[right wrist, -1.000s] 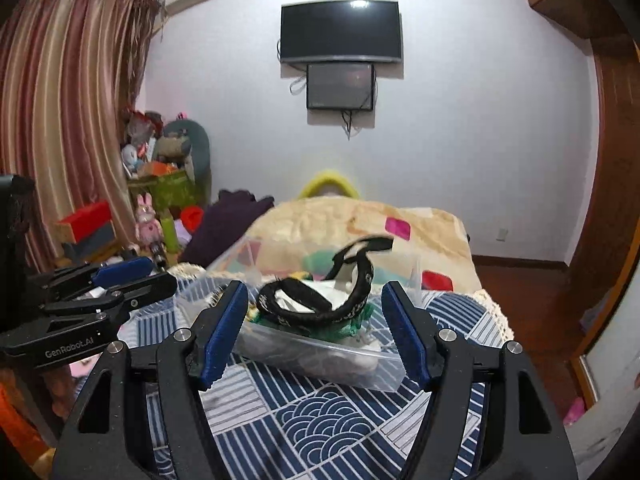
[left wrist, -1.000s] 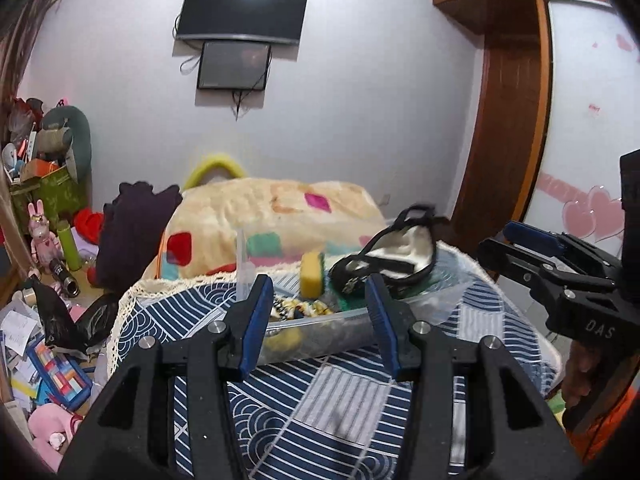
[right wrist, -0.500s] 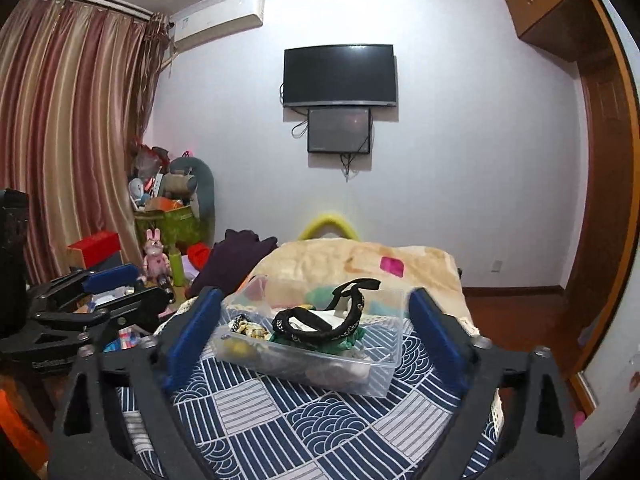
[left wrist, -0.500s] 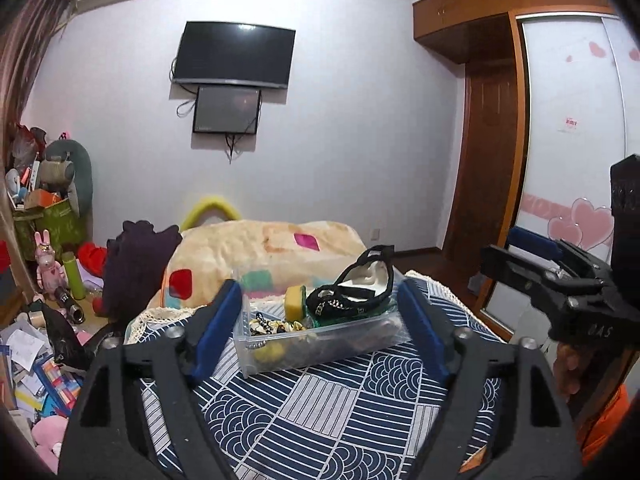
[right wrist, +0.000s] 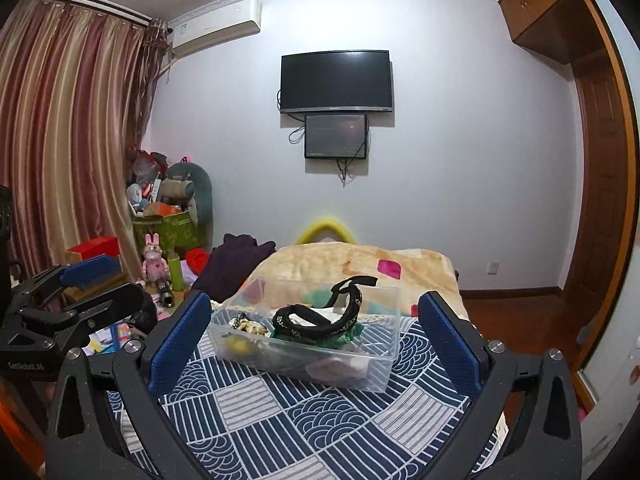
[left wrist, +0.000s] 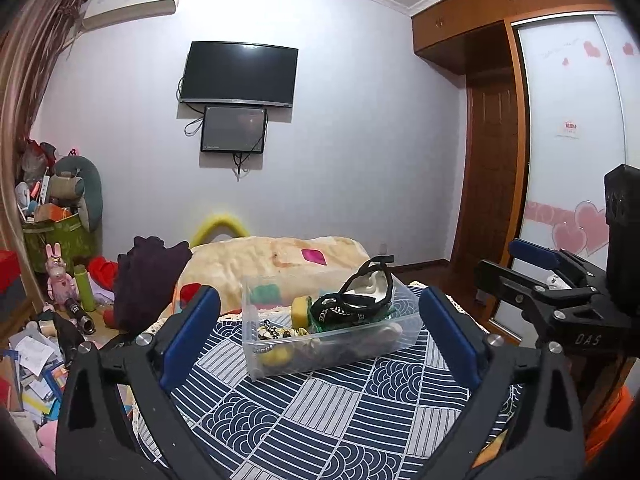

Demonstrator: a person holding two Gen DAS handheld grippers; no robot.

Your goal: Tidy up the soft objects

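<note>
A clear plastic bin stands on the blue-and-white patterned cloth. It holds soft items: a black strap with a white cap, a yellow sponge, green cloth and small patterned pieces. My left gripper is open and empty, back from the bin. My right gripper is open and empty, back from the bin too. Each gripper shows at the edge of the other's view.
A bed with a cream patterned blanket lies behind the table. A dark purple garment hangs at the left. Toys, bottles and papers clutter the floor at the left. A wardrobe and door stand at the right.
Both grippers have drawn back and up from the bin and opened wider. The bin now looks smaller and farther away in both views.
</note>
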